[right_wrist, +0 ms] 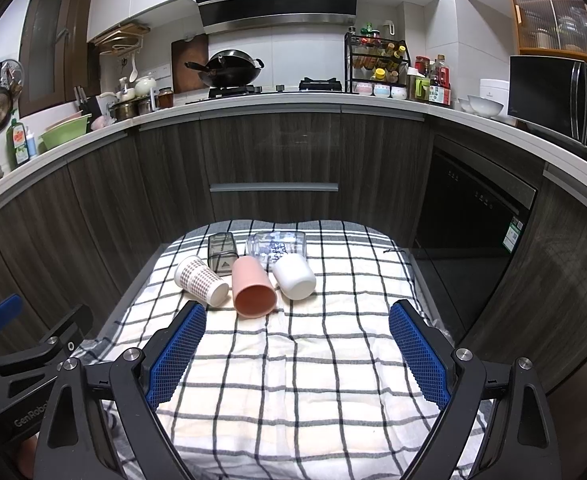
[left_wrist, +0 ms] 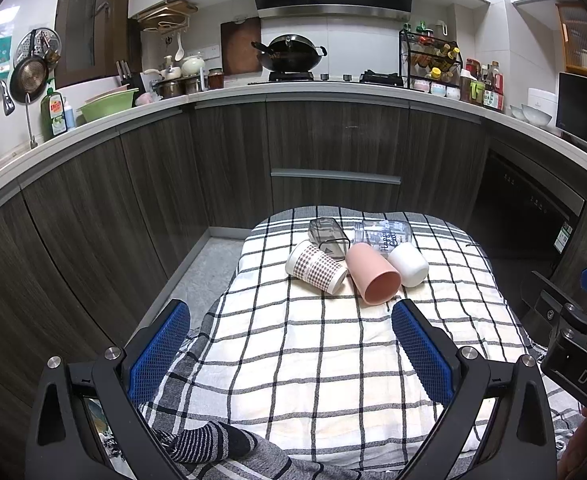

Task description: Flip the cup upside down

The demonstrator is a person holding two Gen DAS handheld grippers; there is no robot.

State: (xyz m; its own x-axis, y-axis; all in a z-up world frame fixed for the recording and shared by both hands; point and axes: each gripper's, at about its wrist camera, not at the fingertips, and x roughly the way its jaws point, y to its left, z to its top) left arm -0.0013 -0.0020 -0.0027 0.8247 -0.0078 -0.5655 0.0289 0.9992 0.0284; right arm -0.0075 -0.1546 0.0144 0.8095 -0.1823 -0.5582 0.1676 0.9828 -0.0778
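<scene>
Pink plastic marks the nearest candidate: the pink cup (right_wrist: 253,290) lies on its side on the checked cloth (right_wrist: 293,360), open mouth turned toward the cameras, in a tight cluster at the far part of the cloth. Touching or just beside it are a dotted cup (right_wrist: 200,281) to its left and a white cup (right_wrist: 294,276) to its right, with a smoky square tumbler (right_wrist: 222,253) and a clear printed glass (right_wrist: 276,245) behind, all toppled.

The task does not say which cup, so the pink one, foremost and least hemmed in, looks the sensible pick. To do this well, I would come in low along its axis, close on its wall near the mouth, lift it clear of its neighbours before rotating, then set the rim flat on the cloth. The soft, wrinkled cloth may let the rim tip, so a gentle release is wise.

The right tongs (right_wrist: 297,344) hover above the near half of the cloth, spread wide and holding nothing, pointing toward the cluster. The left tongs (left_wrist: 291,344) sit alongside at similar height, equally wide and empty, with the pink cup (left_wrist: 373,274) just beyond the right finger's tip. Neither touches a cup.
</scene>
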